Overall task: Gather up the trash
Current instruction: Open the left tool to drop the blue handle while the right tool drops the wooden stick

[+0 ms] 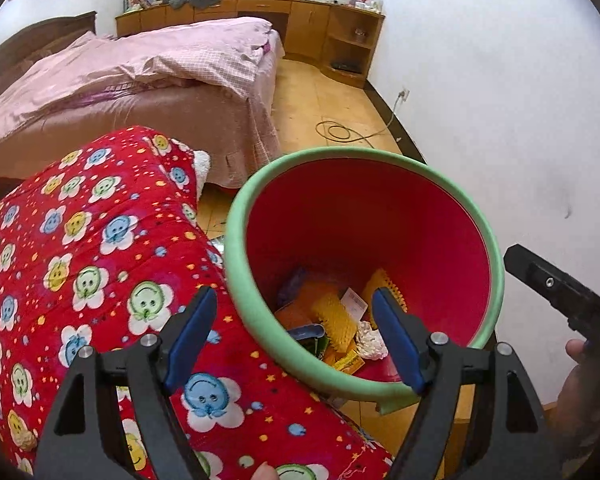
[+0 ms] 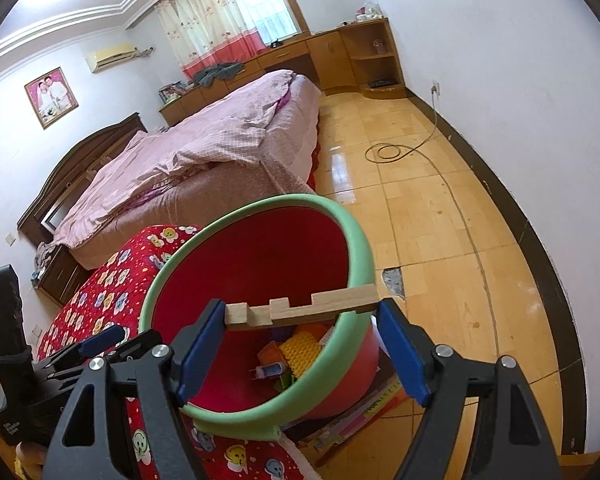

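We are holding a notched wooden block [image 2: 300, 310] end to end in the right gripper [image 2: 300, 312], over the red bin [image 2: 360, 248]'s near rim. Releasing here risks it glancing off outside. The left gripper [image 1: 296, 320] is gaping empty above the bin.

**Notched wooden piece clamped over the red bin**

The right gripper [image 2: 302, 314] holds a notched wooden block [image 2: 300, 309] crosswise, its two ends pressed between the blue pads [image 2: 198, 354]. Just beyond and below the block stands a red bin with a green rim [image 2: 356, 240], holding yellow studded pieces [image 2: 302, 354] and other scraps. The left gripper [image 2: 100, 338] sits off to the claw's left, above a red patterned quilt [image 2: 100, 296].
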`<state>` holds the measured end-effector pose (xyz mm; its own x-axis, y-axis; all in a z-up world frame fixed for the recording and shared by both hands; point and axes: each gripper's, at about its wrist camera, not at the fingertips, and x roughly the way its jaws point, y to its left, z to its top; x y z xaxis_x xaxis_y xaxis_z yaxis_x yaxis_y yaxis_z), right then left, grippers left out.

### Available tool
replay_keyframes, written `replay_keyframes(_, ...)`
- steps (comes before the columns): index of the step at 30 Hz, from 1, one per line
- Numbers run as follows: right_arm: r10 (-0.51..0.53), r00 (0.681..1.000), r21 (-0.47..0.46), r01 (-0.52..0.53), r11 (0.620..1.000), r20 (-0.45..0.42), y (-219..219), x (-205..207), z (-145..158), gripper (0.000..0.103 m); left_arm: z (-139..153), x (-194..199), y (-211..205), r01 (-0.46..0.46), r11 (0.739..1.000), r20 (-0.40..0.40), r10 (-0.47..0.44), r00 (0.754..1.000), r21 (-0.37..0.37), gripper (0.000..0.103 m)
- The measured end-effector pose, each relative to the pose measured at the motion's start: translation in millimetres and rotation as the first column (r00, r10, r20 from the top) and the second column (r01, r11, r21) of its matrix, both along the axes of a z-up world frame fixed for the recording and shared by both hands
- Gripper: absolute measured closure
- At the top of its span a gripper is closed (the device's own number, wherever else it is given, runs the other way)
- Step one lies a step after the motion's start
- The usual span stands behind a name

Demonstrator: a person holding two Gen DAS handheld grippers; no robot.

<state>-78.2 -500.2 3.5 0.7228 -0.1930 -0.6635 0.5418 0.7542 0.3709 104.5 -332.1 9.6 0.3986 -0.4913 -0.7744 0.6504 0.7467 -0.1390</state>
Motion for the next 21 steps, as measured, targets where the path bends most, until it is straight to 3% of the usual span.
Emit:
replay_keyframes(14, 0.117, 0.993, 0.001, -0.117, 0.993, -0.008, 14, 36, -5, 0.024, 6, 8, 29, -0.118, 0.993, -0.005, 0.118, 0.993, -0.009, 0.024)
replay_keyframes(21, 0.146, 0.989, -0.009, -0.146, 0.989, 0.007, 23, 44, -2, 0.016, 13, 10, 46, -0.158, 0.987, 0.001, 0.158, 0.987, -0.019, 0.024)
